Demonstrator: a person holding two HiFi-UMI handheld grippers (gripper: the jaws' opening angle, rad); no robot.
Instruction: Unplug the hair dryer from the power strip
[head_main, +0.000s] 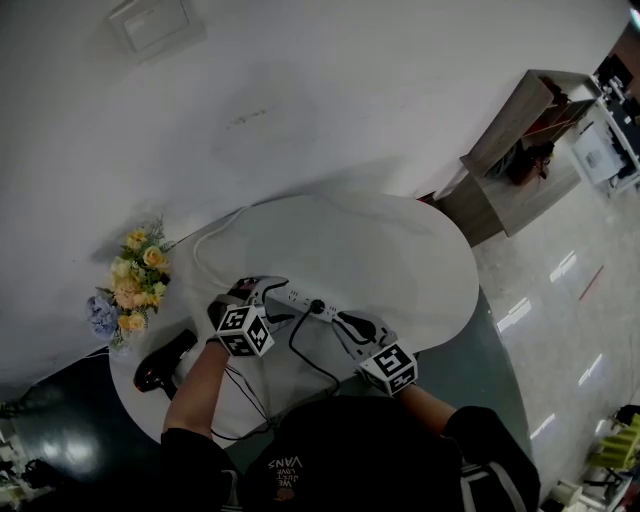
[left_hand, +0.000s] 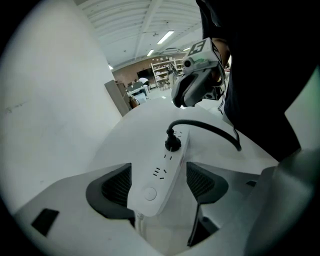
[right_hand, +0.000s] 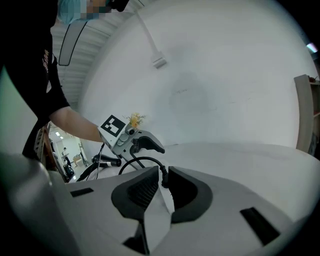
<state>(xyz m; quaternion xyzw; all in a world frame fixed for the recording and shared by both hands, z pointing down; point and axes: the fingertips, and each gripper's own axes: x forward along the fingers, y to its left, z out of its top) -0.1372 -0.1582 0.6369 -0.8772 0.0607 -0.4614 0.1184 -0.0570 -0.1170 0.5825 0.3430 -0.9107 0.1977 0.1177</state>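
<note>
The black plug stands toward the far end of the white power strip on the table, which runs lengthwise up-frame from between the wide-spread jaws of the left gripper, while the closed, empty right gripper hovers nearer the plug, with the cord trailing right and the hair dryer lying lower left.

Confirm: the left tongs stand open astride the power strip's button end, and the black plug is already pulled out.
Wrong about the plug: the left gripper view shows the black plug seated in the power strip. The left tongs do stand open astride its button end.
</note>
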